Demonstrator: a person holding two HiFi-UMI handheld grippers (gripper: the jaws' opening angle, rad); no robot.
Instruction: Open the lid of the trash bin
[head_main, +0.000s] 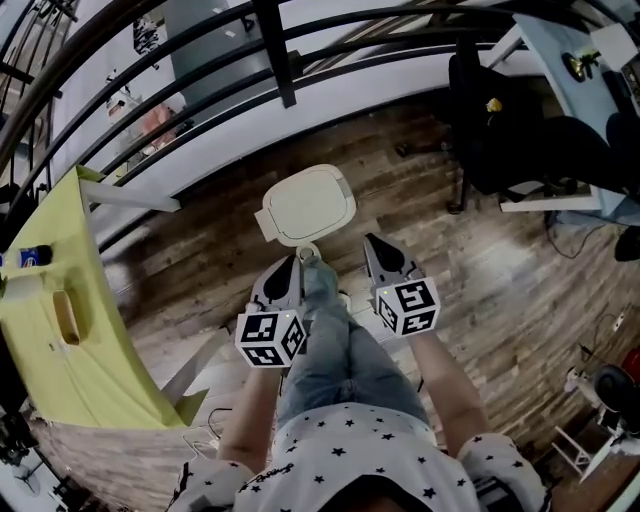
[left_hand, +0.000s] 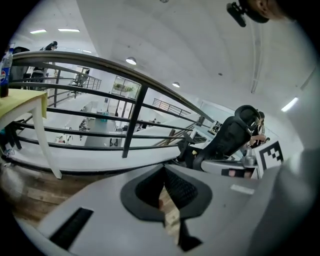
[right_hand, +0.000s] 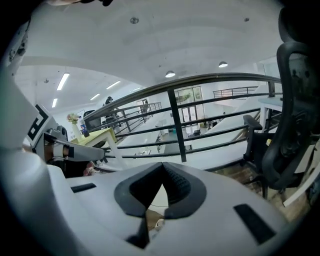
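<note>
The trash bin stands on the wooden floor ahead of me, seen from above in the head view, with its cream, rounded-square lid lying flat and shut. My left gripper hovers just short of the bin's near edge, to the left of it, without touching. My right gripper is level with it, off the bin's near right corner. In the left gripper view the left gripper has its jaws together with nothing held. The right gripper looks the same in its own view. Both cameras point at the railing, over the bin.
A black metal railing runs behind the bin. A yellow-topped table with a bottle stands at the left. A black office chair and a desk are at the right. A leg in jeans is between the grippers.
</note>
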